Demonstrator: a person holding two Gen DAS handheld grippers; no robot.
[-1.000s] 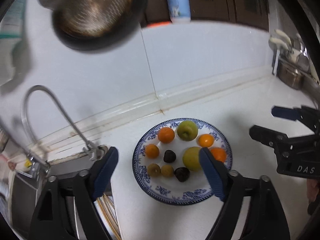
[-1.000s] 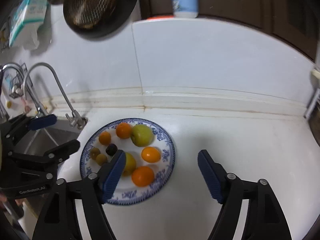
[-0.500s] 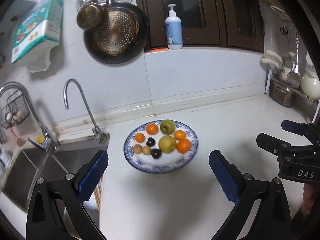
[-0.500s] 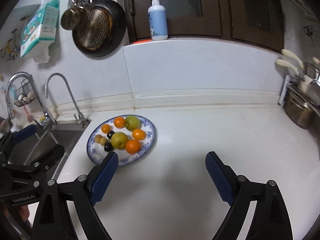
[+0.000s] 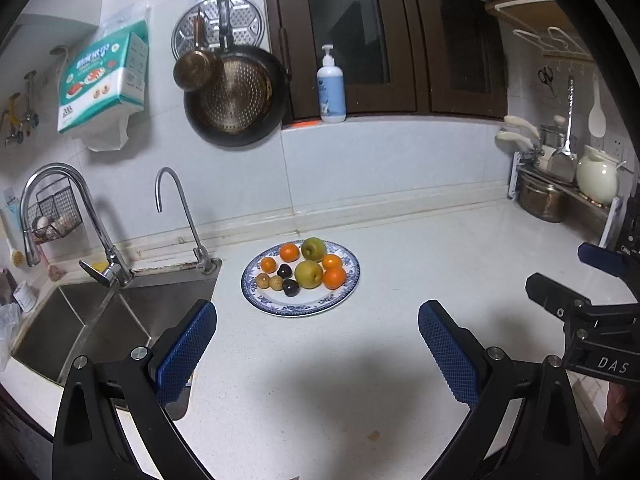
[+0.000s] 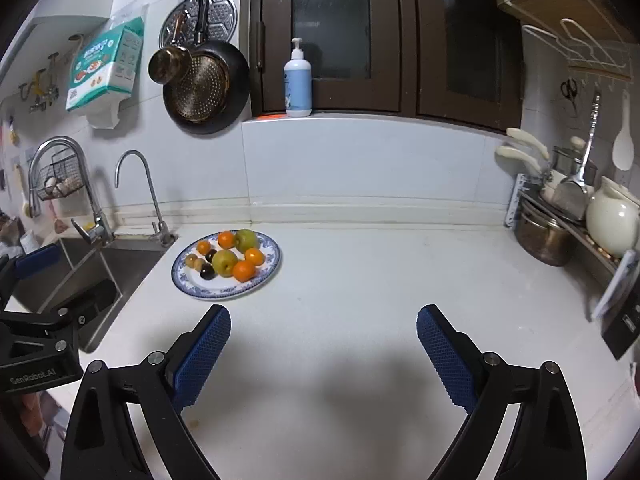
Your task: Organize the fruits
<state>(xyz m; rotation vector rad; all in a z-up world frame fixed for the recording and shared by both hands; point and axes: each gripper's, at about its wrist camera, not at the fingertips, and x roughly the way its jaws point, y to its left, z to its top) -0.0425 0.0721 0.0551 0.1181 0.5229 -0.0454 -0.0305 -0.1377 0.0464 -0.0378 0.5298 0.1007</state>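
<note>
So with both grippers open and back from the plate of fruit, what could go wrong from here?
1. The plate sits close to the sink edge, so a nudge from the left gripper might push it toward the basin.
2. The fruits are packed tight and round; picking an orange beside the pear could roll its neighbours off.
3. The right gripper hangs near the left one, so they might collide.

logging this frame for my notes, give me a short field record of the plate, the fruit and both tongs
plate: blue-and-white patterned round plate on white counter, beside steel sink
fruit: four oranges, two green-yellow pears, two dark plums, two small brown fruits, all on plate
left tongs: open, empty
right tongs: open, empty, jaws just been opening
</note>
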